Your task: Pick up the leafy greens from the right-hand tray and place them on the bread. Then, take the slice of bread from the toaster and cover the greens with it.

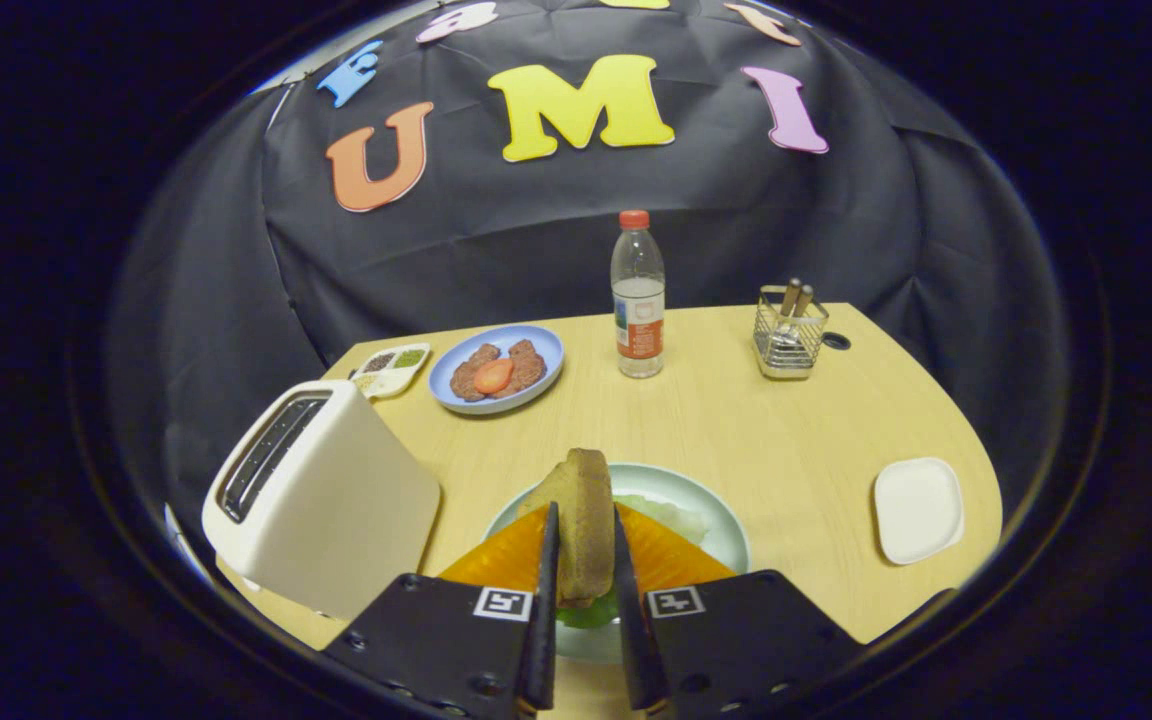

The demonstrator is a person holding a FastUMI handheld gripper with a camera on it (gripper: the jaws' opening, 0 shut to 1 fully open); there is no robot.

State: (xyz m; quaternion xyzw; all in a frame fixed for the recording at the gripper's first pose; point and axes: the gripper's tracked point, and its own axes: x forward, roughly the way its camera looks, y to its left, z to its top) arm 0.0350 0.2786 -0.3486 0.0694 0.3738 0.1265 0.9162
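Observation:
A brown slice of bread (pixel 584 520) stands on edge between my two fingers, and my gripper (pixel 584 545) is shut on it. It hangs just above a pale green plate (pixel 721 520). On that plate, under and behind the slice, lie leafy greens (pixel 671 515); a bit of green (pixel 586 615) also shows below the slice. The bread under the greens is hidden by my fingers. A white toaster (pixel 321 495) stands to the left of the plate, its slots looking empty. A white tray (pixel 918 508) lies to the right with nothing on it.
Beyond the plate stand a blue plate (pixel 536 350) with meat patties and a tomato slice, a small seasoning dish (pixel 391 368), a water bottle (pixel 638 295) and a wire cutlery holder (pixel 789 335). The wooden table (pixel 796 440) curves off at the right.

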